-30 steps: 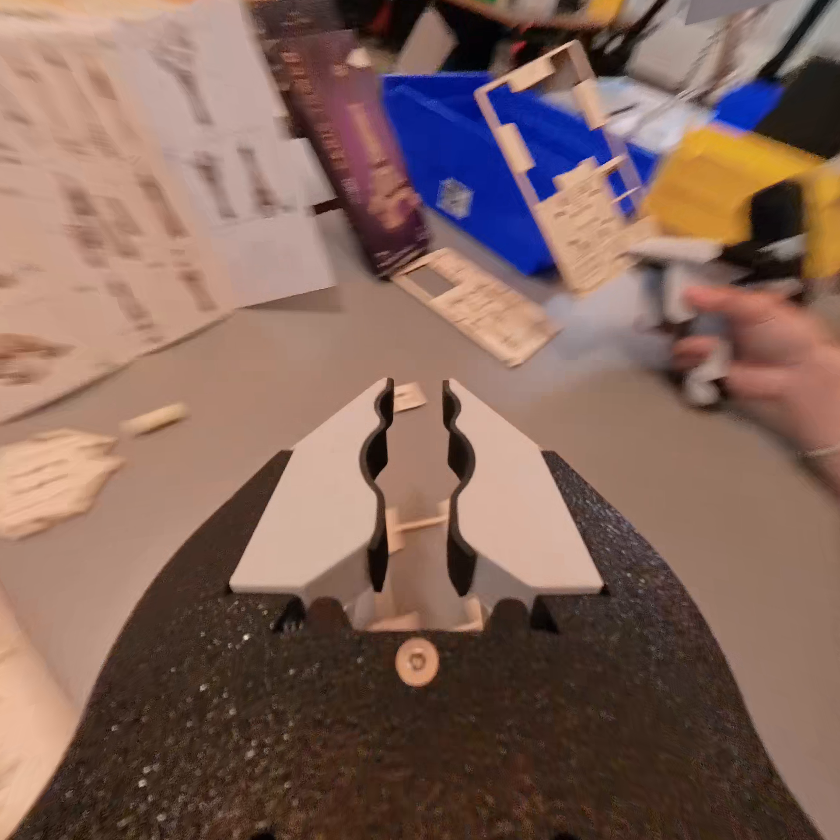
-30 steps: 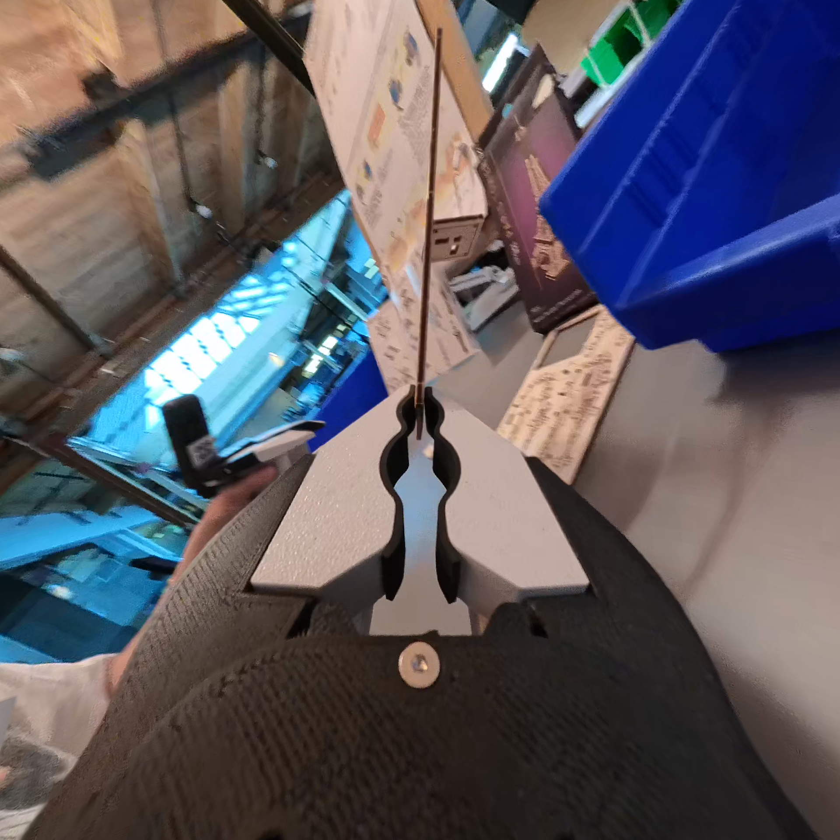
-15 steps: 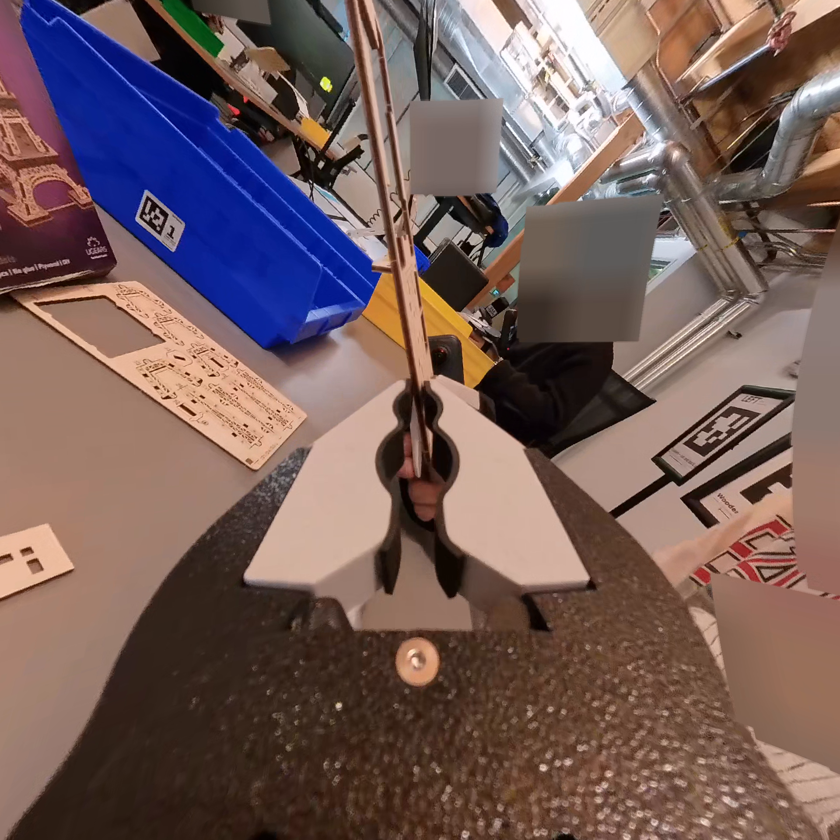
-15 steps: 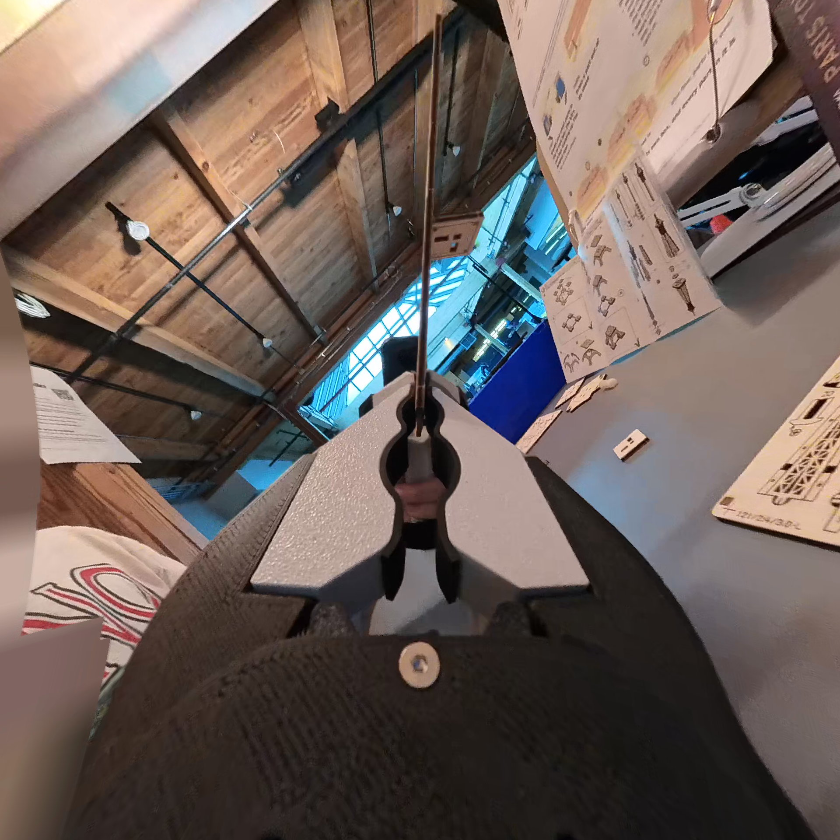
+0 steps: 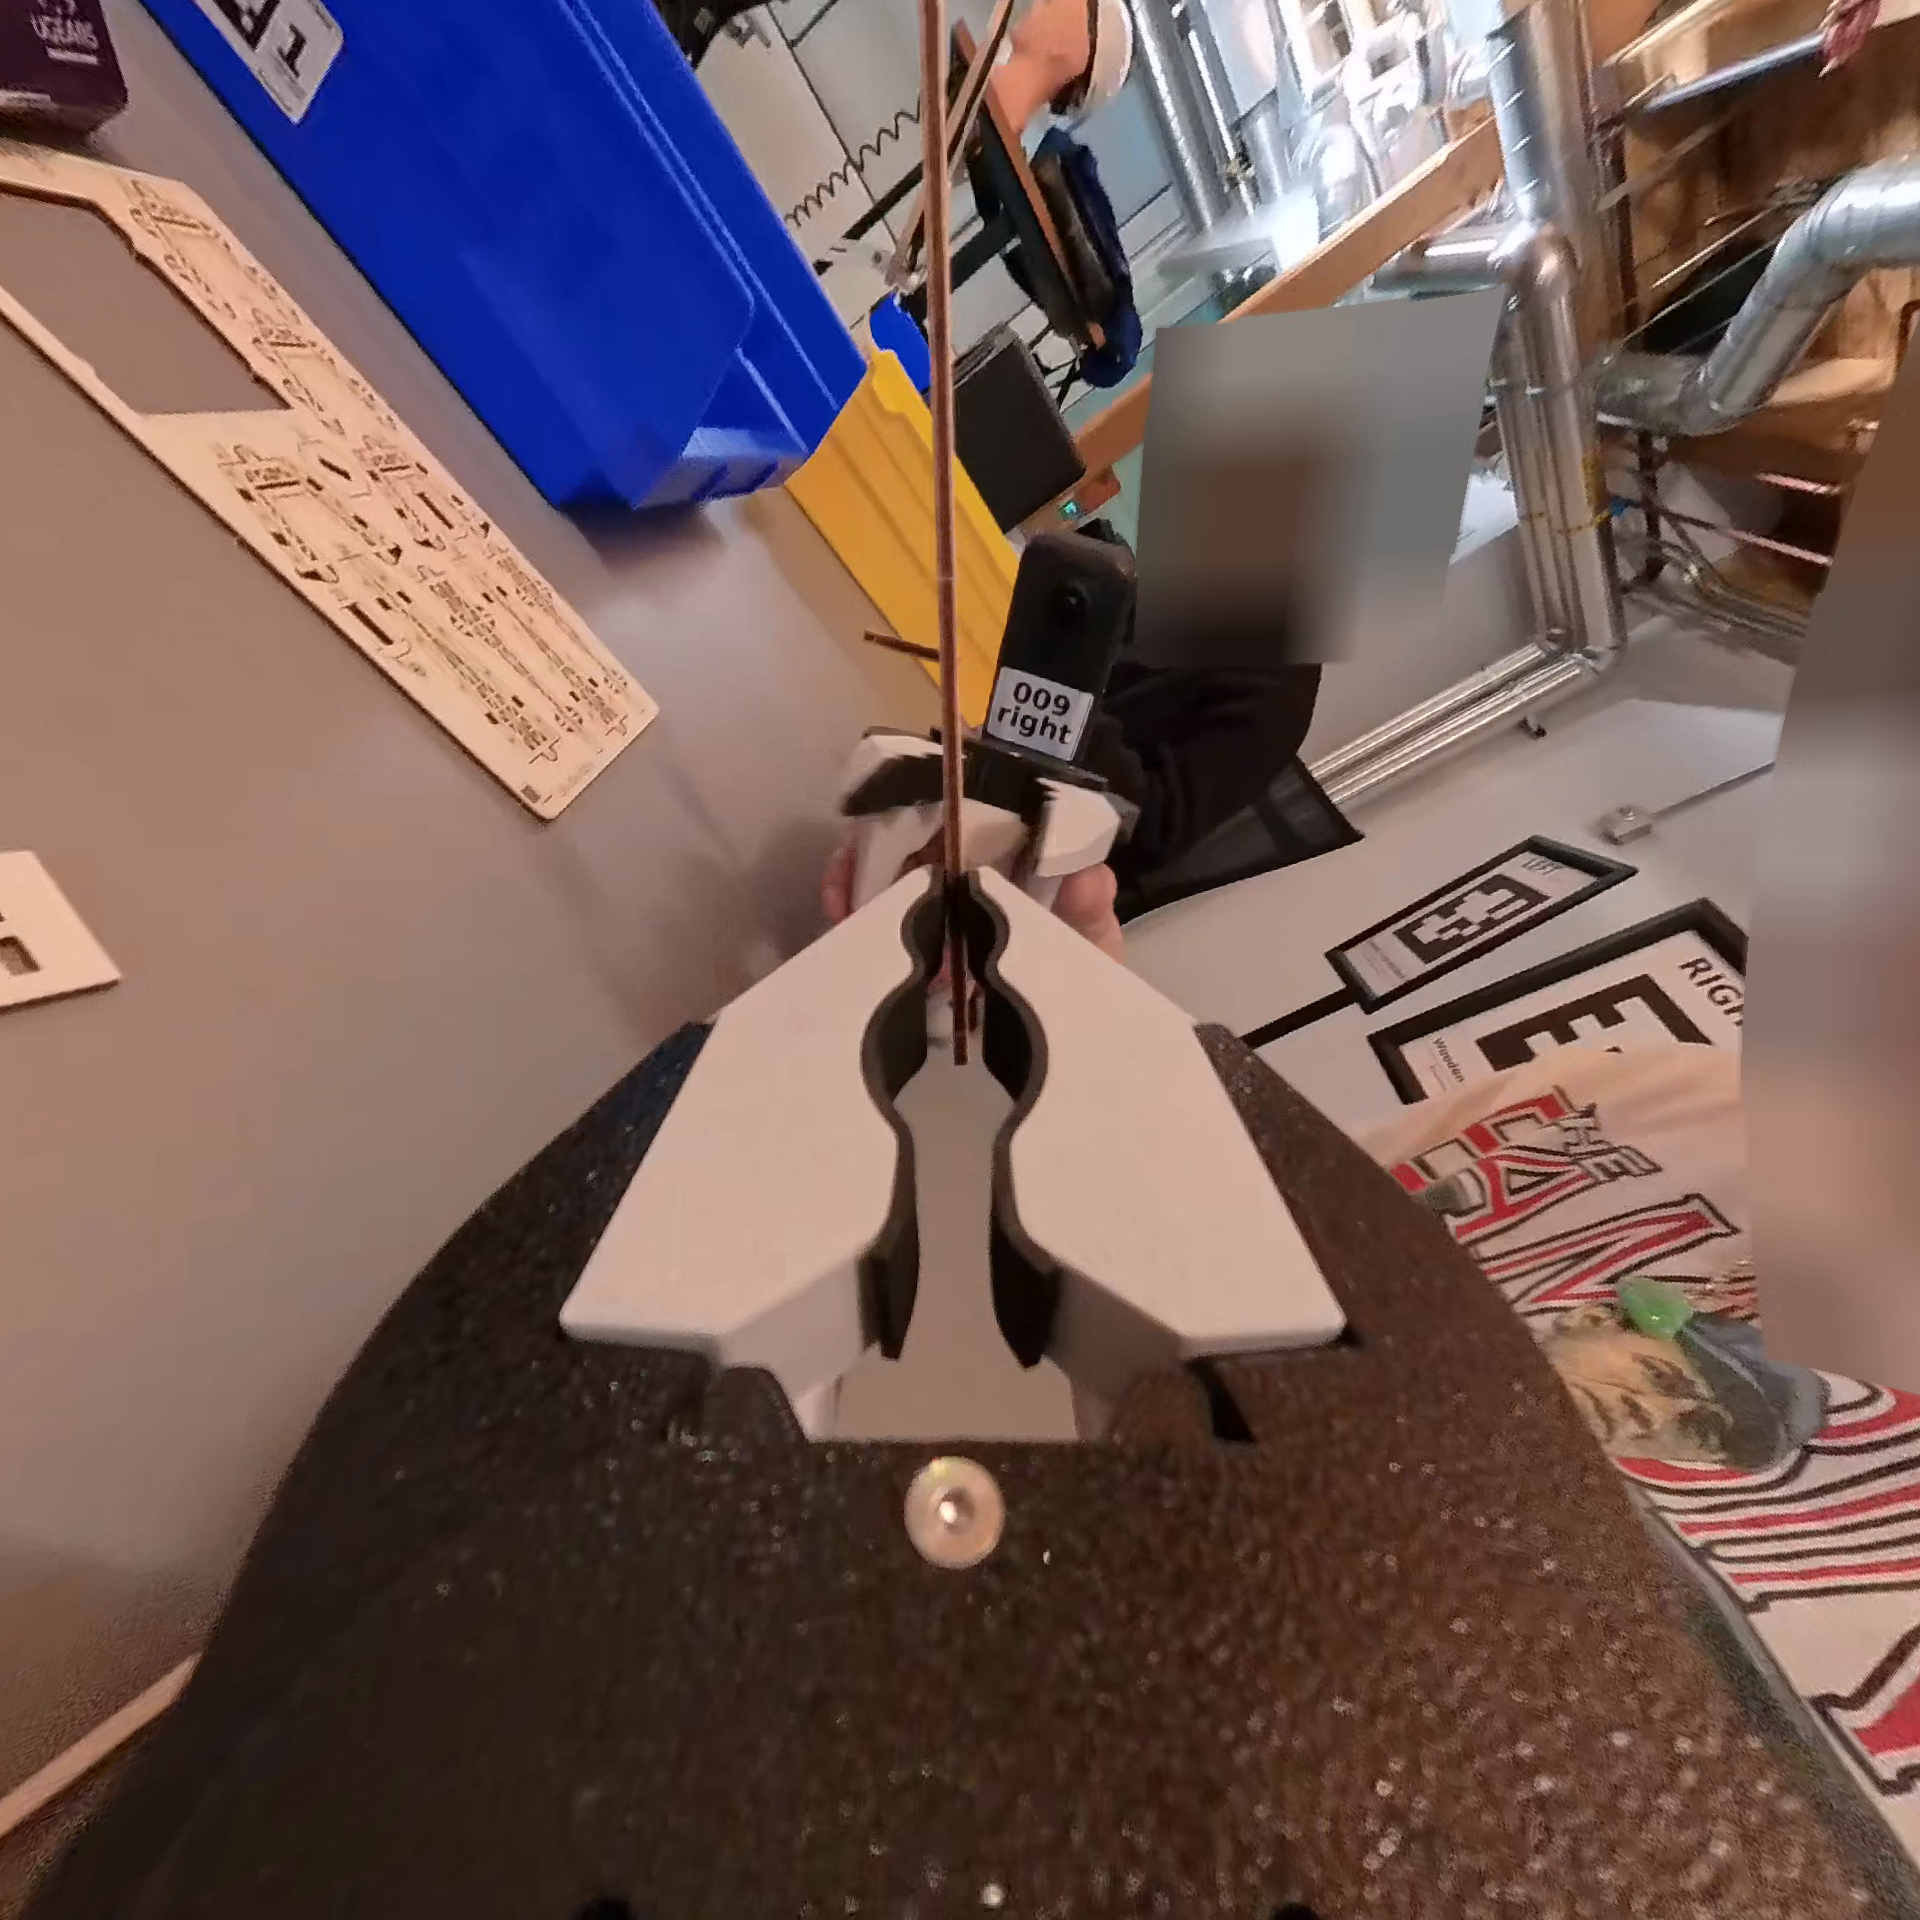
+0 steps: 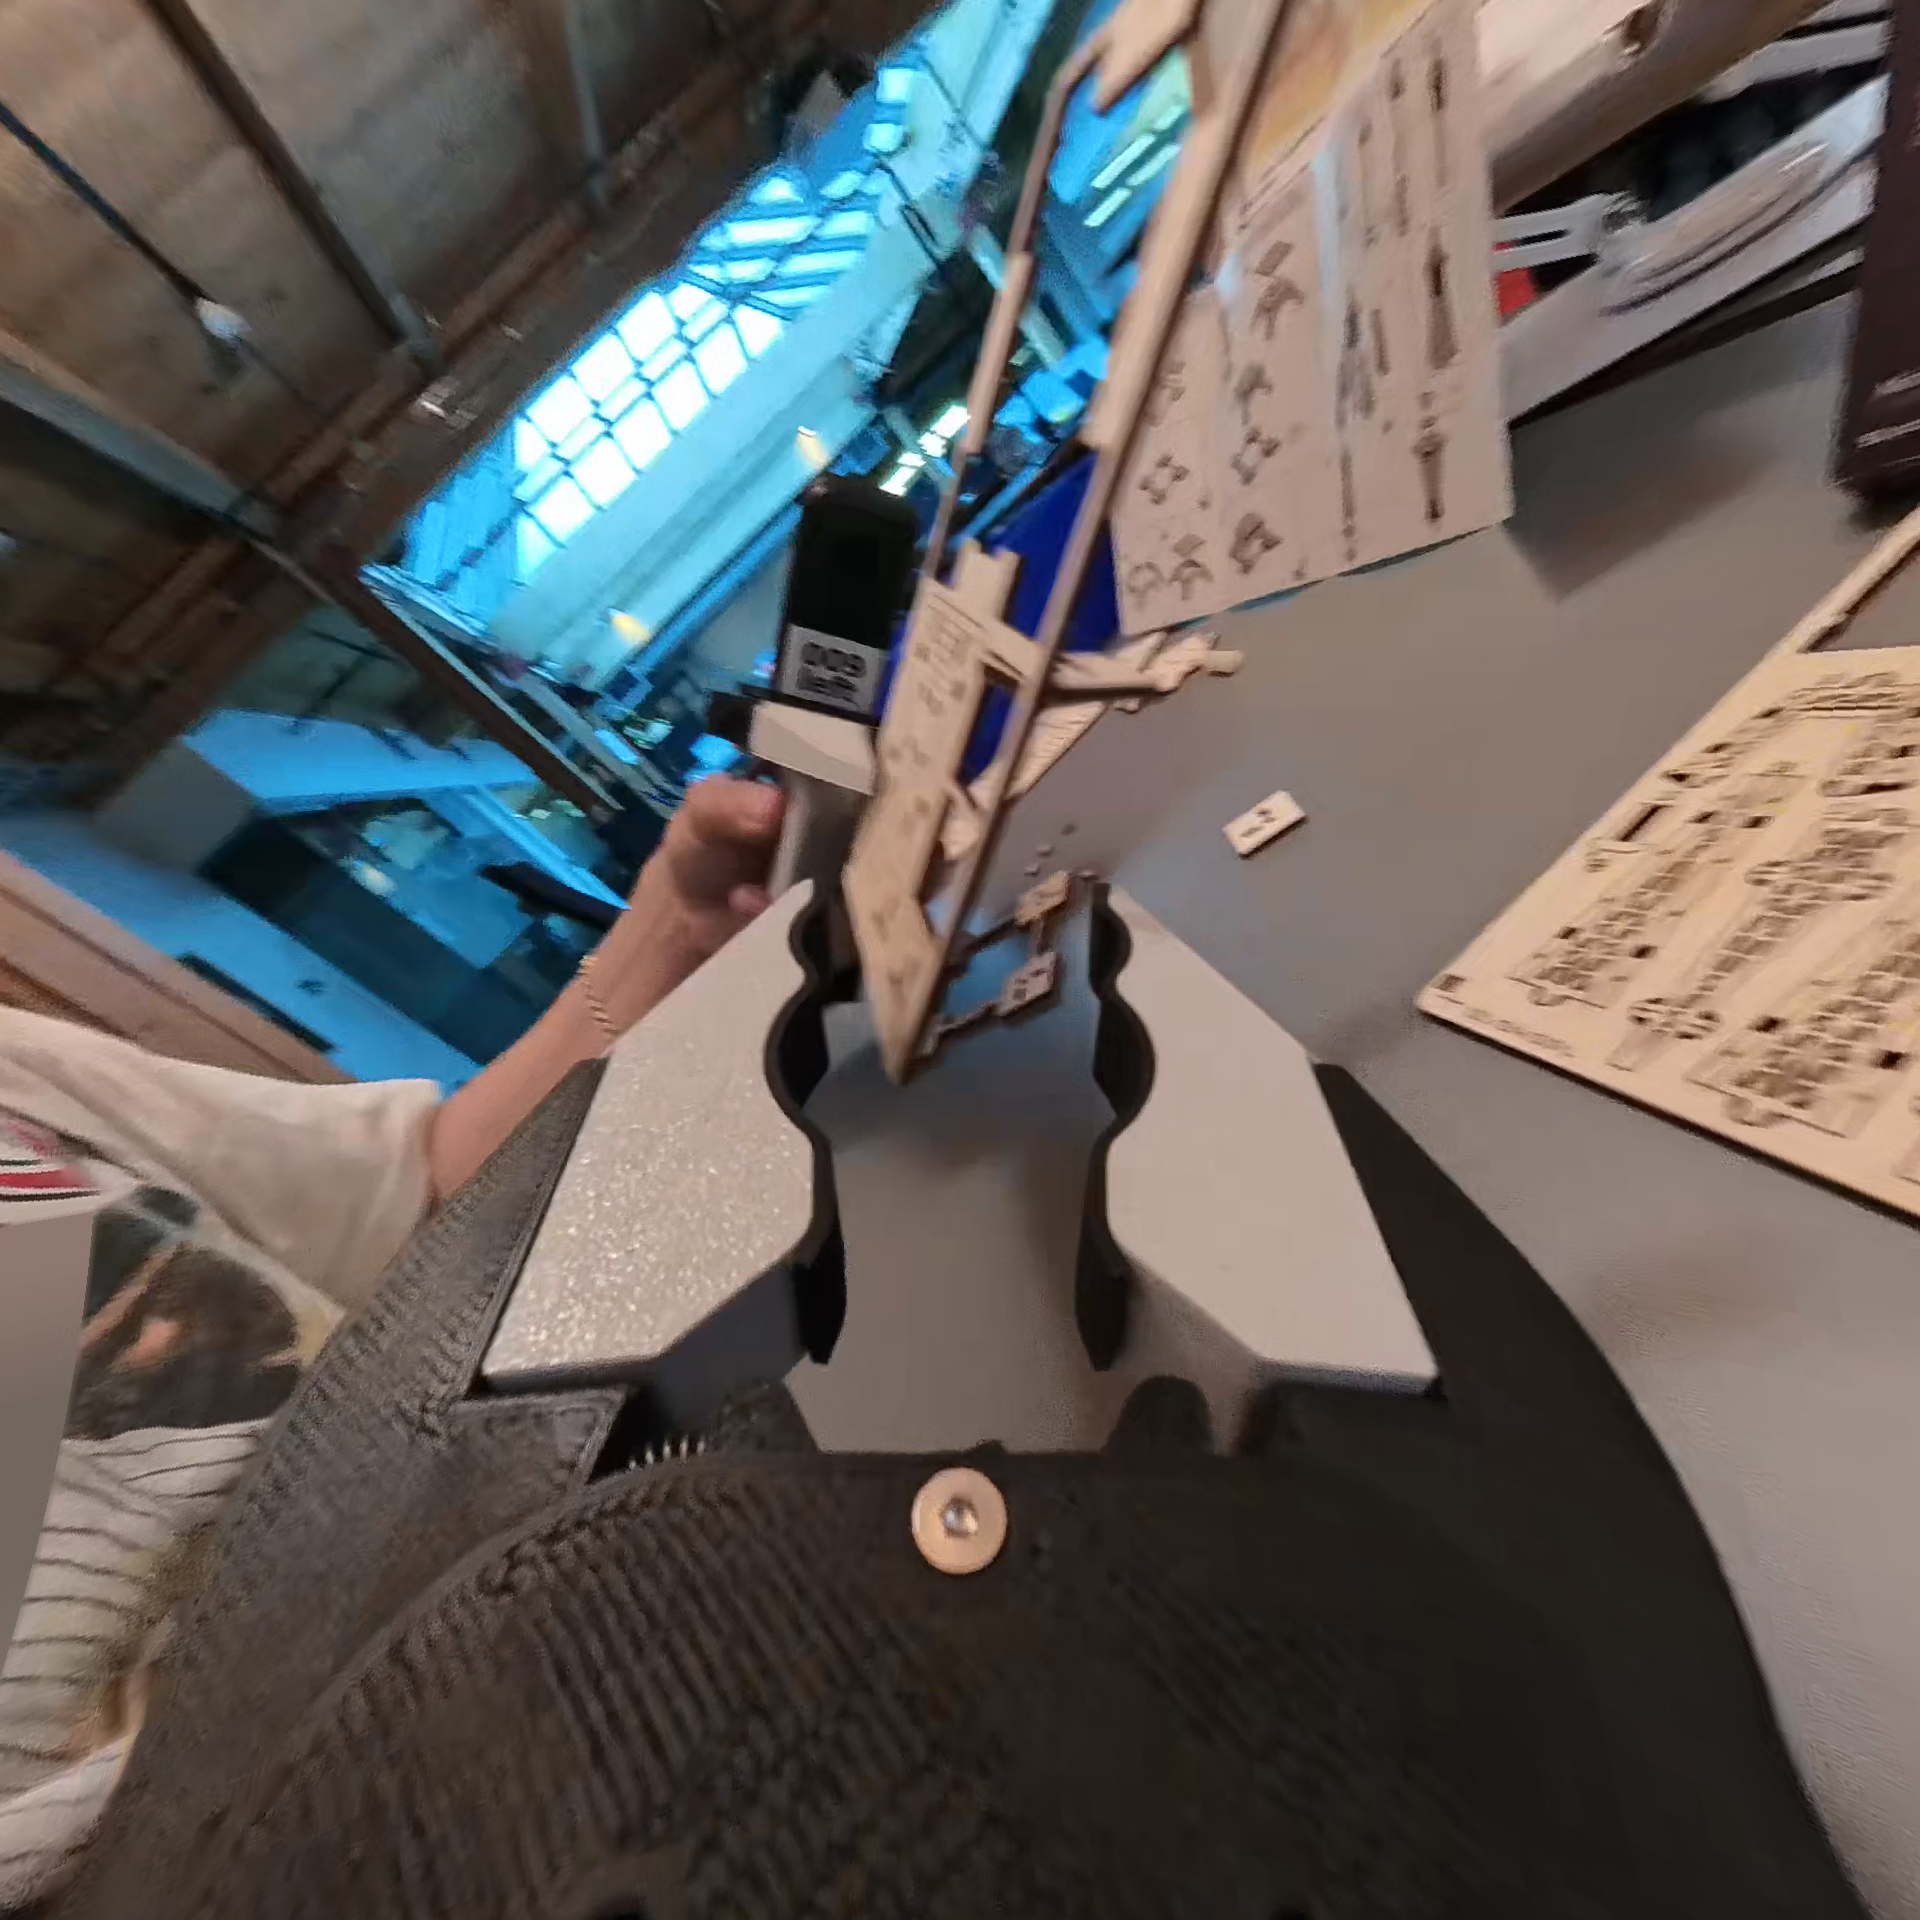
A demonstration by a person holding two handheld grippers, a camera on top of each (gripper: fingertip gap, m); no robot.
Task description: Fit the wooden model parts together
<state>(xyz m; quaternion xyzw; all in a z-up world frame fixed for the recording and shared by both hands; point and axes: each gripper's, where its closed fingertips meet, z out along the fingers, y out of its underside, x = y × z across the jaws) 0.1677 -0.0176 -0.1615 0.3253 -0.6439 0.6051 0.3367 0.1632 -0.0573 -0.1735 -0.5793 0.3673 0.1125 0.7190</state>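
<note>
My left gripper [image 5: 954, 894] has its tips pinched on the bottom edge of a thin wooden sheet [image 5: 940, 416], which I see edge-on as a dark line rising straight up from the tips and out of the top of the view; behind the tips the wavy inner pads bow apart, with the sheet's end showing in that gap; my right gripper [image 6: 956, 925] stands wide apart and grips nothing, though the same wooden sheet [image 6: 914, 831] (here seen from its face, a cut-out frame with small parts left in it) hangs tilted between the spread fingers, close to the left one, and whether it touches I cannot tell; just past my left tips the other gripper [image 5: 977, 810] faces me with a hand [image 5: 1091, 904] around it and a black camera [image 5: 1060, 623] on top; just past my right tips, to the left, a hand [image 6: 707, 862] holds the opposite gripper's grey body; to the left of my left gripper lies a flat parts sheet [image 5: 343, 488] on the grey table [image 5: 312, 1039], and beyond it a blue bin [image 5: 540, 239]; right of my right gripper lies another parts sheet [image 6: 1714, 966], a small loose piece [image 6: 1262, 823] nearer the tips, and printed instruction pages [image 6: 1351, 343] farther off.
</note>
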